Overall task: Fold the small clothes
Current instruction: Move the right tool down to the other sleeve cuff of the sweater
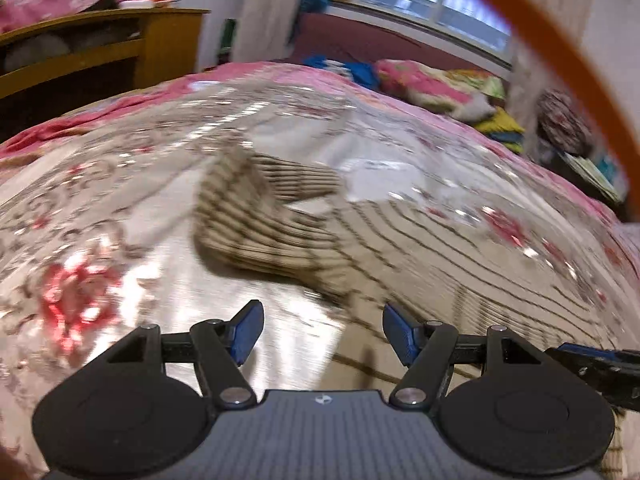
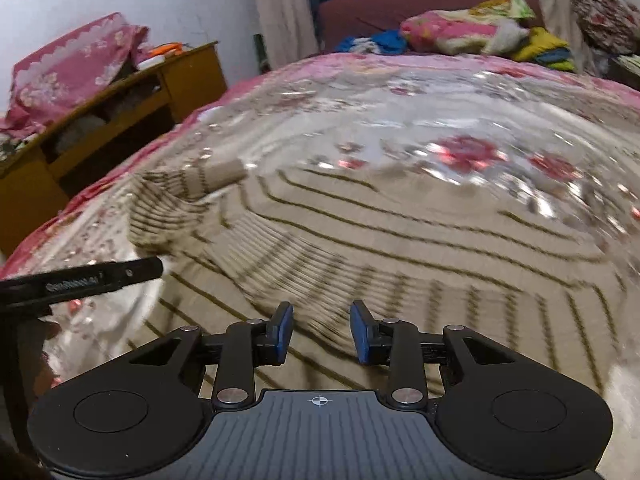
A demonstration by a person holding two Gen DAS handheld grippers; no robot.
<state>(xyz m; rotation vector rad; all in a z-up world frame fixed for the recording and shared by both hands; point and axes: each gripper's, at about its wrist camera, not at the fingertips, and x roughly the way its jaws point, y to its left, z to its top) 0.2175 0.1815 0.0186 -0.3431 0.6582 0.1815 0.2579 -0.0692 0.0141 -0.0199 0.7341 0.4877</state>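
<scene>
A beige garment with thin dark stripes [image 1: 440,248] [image 2: 400,248] lies spread on a bed with a shiny floral cover [image 1: 100,208] [image 2: 460,128]. One sleeve [image 1: 260,216] [image 2: 168,208] lies bunched and folded over at the garment's left side. My left gripper [image 1: 322,320] is open, wide, and empty above the garment's near left edge; part of it shows as a black bar [image 2: 80,280] in the right wrist view. My right gripper [image 2: 322,320] is open with a narrower gap and nothing between its blue pads [image 2: 282,332], just over the garment's near part. Both views are blurred.
A wooden desk [image 1: 100,52] [image 2: 120,112] stands left of the bed, draped with pink cloth [image 2: 72,72]. Piled bedding and clothes [image 1: 432,84] [image 2: 460,28] lie at the dark red headboard under a window. An orange strap [image 1: 560,52] crosses the upper right.
</scene>
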